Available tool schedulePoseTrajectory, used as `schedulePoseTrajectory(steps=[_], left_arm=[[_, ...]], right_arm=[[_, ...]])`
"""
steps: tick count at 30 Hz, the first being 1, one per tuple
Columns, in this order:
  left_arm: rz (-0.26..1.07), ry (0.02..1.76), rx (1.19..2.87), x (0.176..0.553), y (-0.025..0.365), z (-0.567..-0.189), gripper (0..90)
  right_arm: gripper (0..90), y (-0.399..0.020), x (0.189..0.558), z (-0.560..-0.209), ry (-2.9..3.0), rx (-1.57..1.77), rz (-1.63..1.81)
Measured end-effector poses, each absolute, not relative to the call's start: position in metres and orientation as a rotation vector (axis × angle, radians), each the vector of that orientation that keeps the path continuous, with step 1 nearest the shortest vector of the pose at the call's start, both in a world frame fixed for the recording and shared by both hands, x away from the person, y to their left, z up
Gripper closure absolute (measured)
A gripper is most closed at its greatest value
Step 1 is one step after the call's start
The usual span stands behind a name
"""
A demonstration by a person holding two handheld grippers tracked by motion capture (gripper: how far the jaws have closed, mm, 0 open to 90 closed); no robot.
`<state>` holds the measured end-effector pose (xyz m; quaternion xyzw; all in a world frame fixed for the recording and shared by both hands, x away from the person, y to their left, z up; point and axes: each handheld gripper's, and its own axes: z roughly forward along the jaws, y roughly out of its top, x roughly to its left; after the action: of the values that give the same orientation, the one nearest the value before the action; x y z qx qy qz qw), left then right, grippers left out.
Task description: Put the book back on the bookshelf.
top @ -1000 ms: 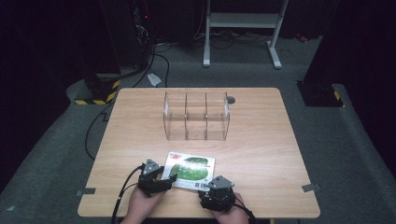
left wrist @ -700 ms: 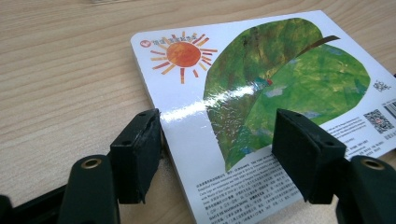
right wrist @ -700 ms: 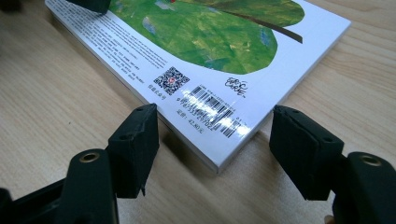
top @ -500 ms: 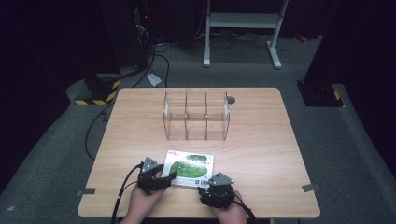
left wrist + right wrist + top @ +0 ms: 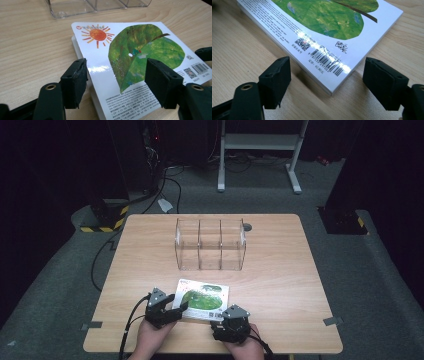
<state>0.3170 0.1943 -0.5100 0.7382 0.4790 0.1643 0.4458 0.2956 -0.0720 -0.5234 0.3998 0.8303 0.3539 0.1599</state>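
A picture book (image 5: 202,299) with a green leaf and an orange sun on its cover lies flat near the table's front edge. My left gripper (image 5: 180,309) is at its near left corner. In the left gripper view the jaws (image 5: 117,85) straddle that corner of the book (image 5: 130,50), one beside the edge and one over the cover; they have just been closing a little and press on nothing. My right gripper (image 5: 223,320) is at the barcode corner (image 5: 332,62). Its jaws (image 5: 329,83) have just been opening and stand apart on either side of that corner.
A clear organiser (image 5: 210,244) with three compartments stands at mid-table beyond the book. A small dark disc (image 5: 247,226) lies behind it. Bare wood (image 5: 280,285) surrounds the book. Cables (image 5: 100,260) trail off the table's left side.
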Motion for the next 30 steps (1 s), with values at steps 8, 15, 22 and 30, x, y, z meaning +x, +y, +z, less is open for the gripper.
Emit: schedulePoseTrajectory(steps=[8, 15, 22, 30], left_arm=[[0.448, 1.150, 1.832, 0.313, 0.194, -0.503, 35.2], [0.460, 1.125, 1.814, 0.308, 0.194, -0.497, 35.3], [0.468, 1.108, 1.803, 0.304, 0.193, -0.493, 35.9], [0.461, 1.115, 1.813, 0.307, 0.195, -0.495, 36.0]], right_arm=[[20.9, -0.069, 0.296, -0.524, 2.362, 1.142, 0.993], [21.4, -0.069, 0.296, -0.524, 2.355, 1.160, 0.993], [22.0, -0.066, 0.297, -0.523, 2.327, 1.202, 1.009], [22.5, -0.068, 0.296, -0.523, 2.303, 1.195, 1.022]])
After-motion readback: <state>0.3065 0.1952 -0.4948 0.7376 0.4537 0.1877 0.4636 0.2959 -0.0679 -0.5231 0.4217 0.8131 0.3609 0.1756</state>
